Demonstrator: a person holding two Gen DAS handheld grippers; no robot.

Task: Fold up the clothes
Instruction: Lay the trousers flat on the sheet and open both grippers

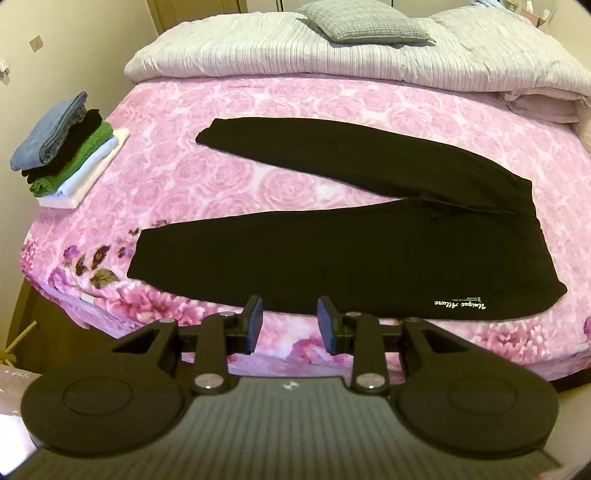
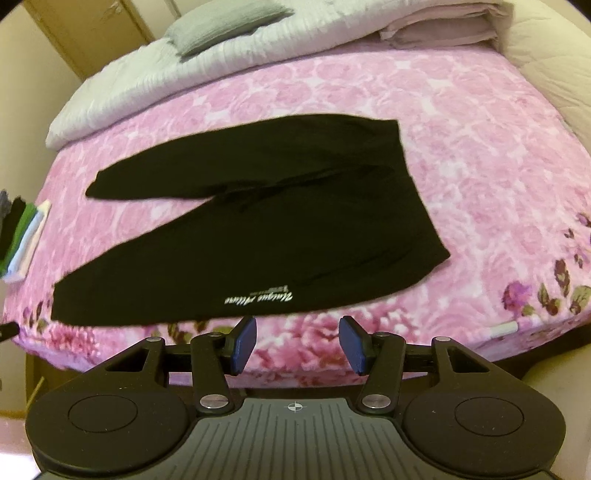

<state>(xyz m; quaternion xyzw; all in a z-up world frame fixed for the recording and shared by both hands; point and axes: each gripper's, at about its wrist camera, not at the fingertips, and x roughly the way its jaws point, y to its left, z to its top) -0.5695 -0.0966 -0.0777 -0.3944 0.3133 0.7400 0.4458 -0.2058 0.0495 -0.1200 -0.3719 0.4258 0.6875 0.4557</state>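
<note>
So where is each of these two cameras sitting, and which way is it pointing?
Left wrist view: sits on the left gripper, looking forward and down over its open, empty fingers at the black trousers on the pink floral bed; a stack of folded clothes lies at the left edge.
Right wrist view: sits on the right gripper, facing the same way over its open, empty fingers, from further right.
Shared: trousers, bed, stack, grey pillow. No part of the person shows clearly.

A bedroom in a home.
A bed [image 1: 258,122] with a pink rose-print blanket fills the view, a rolled-back white duvet [image 1: 258,55] and grey pillow [image 1: 365,22] at its head, a stack of folded clothes [image 1: 66,147] at one edge, cream walls around.
</note>
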